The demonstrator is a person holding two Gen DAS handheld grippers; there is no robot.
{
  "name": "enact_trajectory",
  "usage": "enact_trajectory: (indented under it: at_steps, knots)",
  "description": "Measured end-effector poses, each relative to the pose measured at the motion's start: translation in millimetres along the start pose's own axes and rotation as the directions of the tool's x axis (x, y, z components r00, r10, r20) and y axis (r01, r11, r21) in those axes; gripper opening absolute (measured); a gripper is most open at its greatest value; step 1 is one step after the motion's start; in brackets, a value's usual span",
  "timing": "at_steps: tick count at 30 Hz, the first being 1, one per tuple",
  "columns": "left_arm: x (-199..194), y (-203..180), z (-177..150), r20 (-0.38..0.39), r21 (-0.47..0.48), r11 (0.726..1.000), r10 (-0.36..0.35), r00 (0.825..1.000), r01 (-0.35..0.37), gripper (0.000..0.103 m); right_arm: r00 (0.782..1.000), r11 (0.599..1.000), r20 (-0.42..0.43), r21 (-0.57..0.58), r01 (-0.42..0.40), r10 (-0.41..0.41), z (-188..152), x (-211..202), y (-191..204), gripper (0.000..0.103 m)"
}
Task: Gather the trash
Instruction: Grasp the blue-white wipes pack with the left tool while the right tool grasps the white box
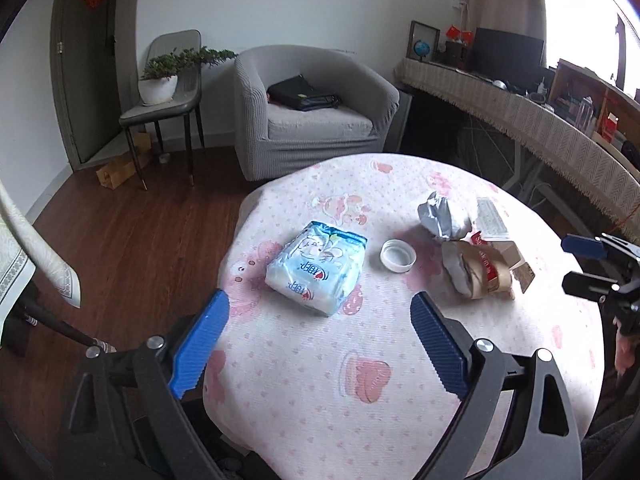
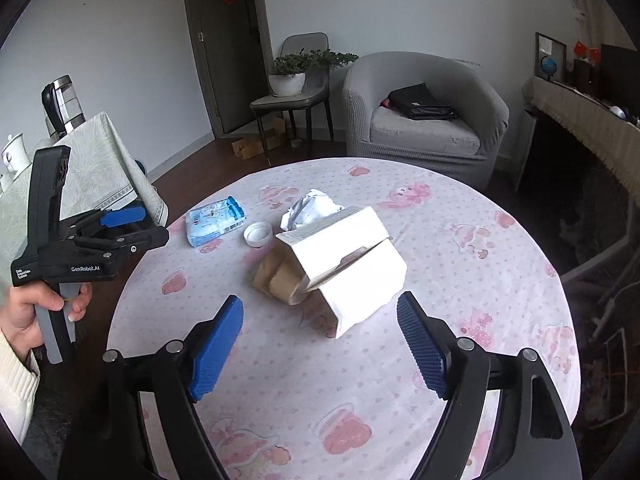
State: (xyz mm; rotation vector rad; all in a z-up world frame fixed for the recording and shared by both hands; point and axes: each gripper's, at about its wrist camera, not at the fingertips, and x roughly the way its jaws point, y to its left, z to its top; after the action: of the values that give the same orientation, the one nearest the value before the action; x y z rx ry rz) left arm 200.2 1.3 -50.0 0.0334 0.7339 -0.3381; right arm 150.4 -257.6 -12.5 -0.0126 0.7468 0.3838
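On the round table with the pink cloth (image 1: 320, 380) lie a blue-and-white tissue pack (image 1: 316, 266), a white lid (image 1: 398, 255), a crumpled grey wrapper (image 1: 444, 216) and a brown paper bag (image 1: 478, 274). My left gripper (image 1: 320, 300) is open, its blue pads just short of the tissue pack, one on each side, with nothing held. In the right wrist view my right gripper (image 2: 320, 300) is open just short of a torn white carton (image 2: 352, 264) that lies over the paper bag (image 2: 276, 280). A hand (image 2: 40, 308) holds the left gripper (image 2: 154, 224) at the table's left edge.
A grey armchair (image 2: 424, 120) with a black bag stands beyond the table, beside a chair with a potted plant (image 2: 288, 76). A cloth-covered side table with a kettle (image 2: 62, 104) is at the left. A long fringed desk (image 1: 520, 120) runs along the right. Wooden floor (image 1: 140, 232) surrounds the table.
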Motion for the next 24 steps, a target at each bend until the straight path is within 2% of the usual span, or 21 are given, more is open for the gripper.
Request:
enact_trajectory:
  at_steps: [2,9,14,17,18,20,24]
  knots:
    - [9,3,3,-0.015,0.03,0.999,-0.021,1.0,0.021,0.095,0.999,0.999,-0.023,-0.02,-0.036,0.035,2,6,-5,0.089]
    - [37,10,7,-0.063,0.129,0.989,-0.067,0.996,0.075,0.095,0.994,0.987,-0.061,-0.129,-0.093,0.086,4,19,-14,0.089]
    - [52,4,10,-0.081,0.202,0.974,-0.086,0.993,0.101,0.095,0.988,0.981,-0.097,-0.138,-0.134,0.122,5,32,-33,0.09]
    - [63,5,13,-0.098,0.205,0.971,-0.104,0.99,0.123,0.094,0.985,0.978,-0.114,-0.149,-0.144,0.128,7,41,-38,0.09]
    - [67,5,13,-0.1,0.215,0.97,-0.098,0.99,0.117,0.093,0.984,0.977,-0.114,-0.147,-0.153,0.137,8,43,-40,0.09]
    - [74,3,13,-0.117,0.235,0.964,-0.099,0.988,0.124,0.083,0.983,0.977,-0.109,-0.144,-0.16,0.145,10,46,-44,0.09]
    - [76,2,12,-0.114,0.245,0.96,-0.112,0.987,0.137,0.074,0.977,0.967,-0.107,-0.16,-0.2,0.185,17,52,-45,0.09]
